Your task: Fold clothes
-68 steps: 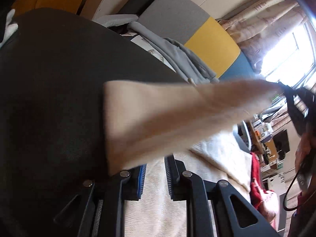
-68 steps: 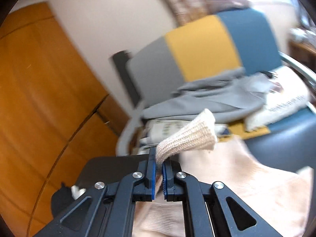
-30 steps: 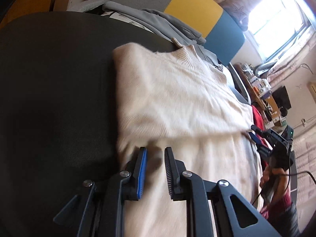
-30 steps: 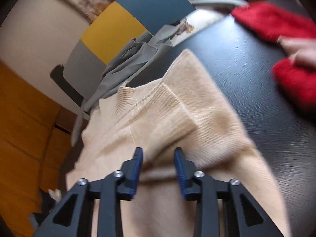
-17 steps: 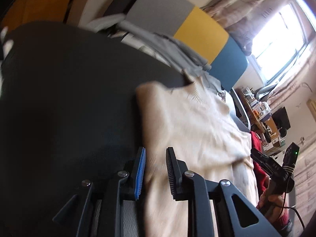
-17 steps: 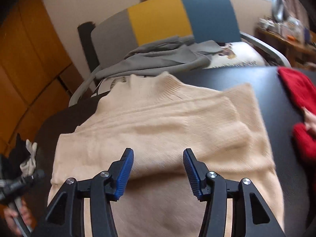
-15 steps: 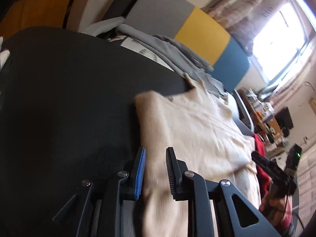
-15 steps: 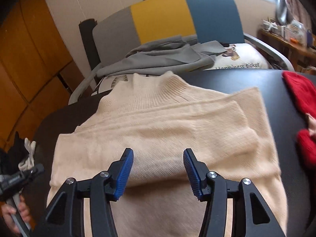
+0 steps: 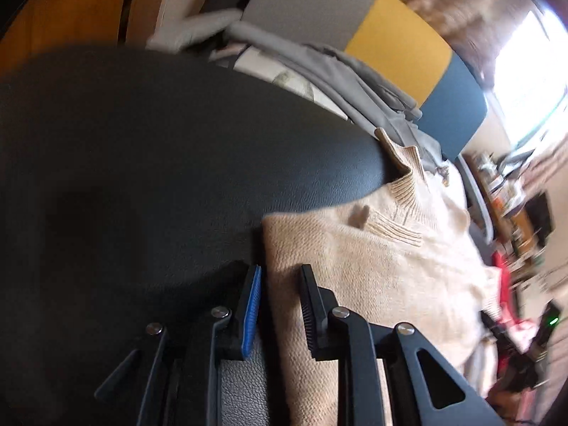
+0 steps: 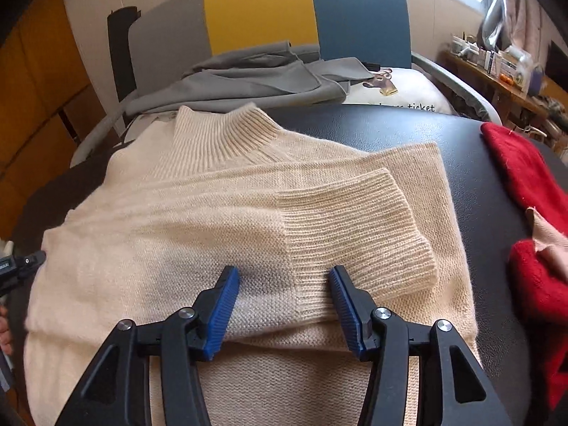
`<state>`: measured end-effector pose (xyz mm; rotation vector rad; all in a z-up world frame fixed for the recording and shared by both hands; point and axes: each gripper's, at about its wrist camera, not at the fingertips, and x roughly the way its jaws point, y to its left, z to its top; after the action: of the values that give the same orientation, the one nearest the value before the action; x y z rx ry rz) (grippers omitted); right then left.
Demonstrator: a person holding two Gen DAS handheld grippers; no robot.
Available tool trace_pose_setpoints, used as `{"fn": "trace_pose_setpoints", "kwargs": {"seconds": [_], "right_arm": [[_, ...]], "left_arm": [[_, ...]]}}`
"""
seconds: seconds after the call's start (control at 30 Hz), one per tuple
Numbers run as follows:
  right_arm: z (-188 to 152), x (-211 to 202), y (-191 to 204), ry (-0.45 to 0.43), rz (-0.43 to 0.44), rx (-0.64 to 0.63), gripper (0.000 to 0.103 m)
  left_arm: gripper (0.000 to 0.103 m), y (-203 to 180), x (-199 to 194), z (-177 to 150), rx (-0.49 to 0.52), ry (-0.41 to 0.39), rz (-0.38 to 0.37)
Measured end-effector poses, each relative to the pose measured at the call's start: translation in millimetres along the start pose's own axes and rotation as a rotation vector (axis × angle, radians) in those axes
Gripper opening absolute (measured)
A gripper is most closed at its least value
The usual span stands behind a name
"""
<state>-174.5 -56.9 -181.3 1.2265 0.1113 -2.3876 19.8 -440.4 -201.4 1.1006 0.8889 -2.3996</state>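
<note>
A cream knit sweater [image 10: 198, 220] lies flat on the black table [image 10: 468, 149], collar pointing away from me. One sleeve is folded across the chest, and its ribbed cuff [image 10: 355, 227] rests just ahead of my right gripper [image 10: 282, 277]. That gripper is open wide, low over the sweater, holding nothing. In the left wrist view the sweater [image 9: 372, 277] fills the right side. My left gripper [image 9: 280, 284] sits at the sweater's left shoulder edge with a narrow gap between its fingers. The fabric edge runs into that gap, and the fingers do not pinch it.
A red garment [image 10: 525, 184] lies on the table's right side. Behind the table stands a chair with a grey, yellow and blue back [image 10: 262, 7], with a grey garment [image 10: 248, 78] and a printed cushion [image 10: 397, 96] on its seat. A cluttered shelf [image 10: 497, 67] stands far right.
My right gripper let go of the sleeve cuff, which now lies across the chest, and opened wide. My left gripper slid forward along the sweater's left edge towards the shoulder.
</note>
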Motion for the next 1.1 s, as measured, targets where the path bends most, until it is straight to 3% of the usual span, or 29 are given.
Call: {"fn": "trace_pose_setpoints", "kwargs": {"seconds": [0.13, 0.3, 0.43, 0.53, 0.63, 0.67, 0.7, 0.77, 0.97, 1.1], "right_arm": [[6, -15, -31, -0.044, 0.163, 0.182, 0.055], [5, -26, -80, -0.071, 0.192, 0.374, 0.055], [-2, -25, -101, -0.072, 0.214, 0.462, 0.055], [-4, -16, -108, -0.058, 0.195, 0.521, 0.055], [-11, -11, -117, -0.065, 0.237, 0.608, 0.055], [-12, -10, -117, -0.067, 0.242, 0.613, 0.049], [-13, -9, -117, -0.067, 0.247, 0.619, 0.035], [-12, -2, -116, -0.044, 0.265, 0.622, 0.017], [-10, 4, -110, -0.058, 0.277, 0.598, 0.010], [1, -7, -94, -0.082, 0.224, 0.477, 0.010]], "left_arm": [[0.021, -17, -10, 5, 0.063, -0.029, -0.041], [0.021, -41, -9, 7, 0.164, -0.011, -0.077], [0.021, -55, -7, -2, 0.169, 0.013, -0.136], [0.021, -57, -13, -23, 0.129, 0.052, -0.234], [0.021, -59, -18, -48, 0.110, 0.091, -0.296], [0.021, -60, -20, -56, 0.105, 0.104, -0.314], [0.021, -60, -22, -65, 0.099, 0.117, -0.333], [0.021, -61, -26, -81, 0.089, 0.143, -0.370], [0.023, -55, -23, -115, -0.018, 0.212, -0.440], [0.024, -45, -19, -116, -0.105, 0.177, -0.430]]}}
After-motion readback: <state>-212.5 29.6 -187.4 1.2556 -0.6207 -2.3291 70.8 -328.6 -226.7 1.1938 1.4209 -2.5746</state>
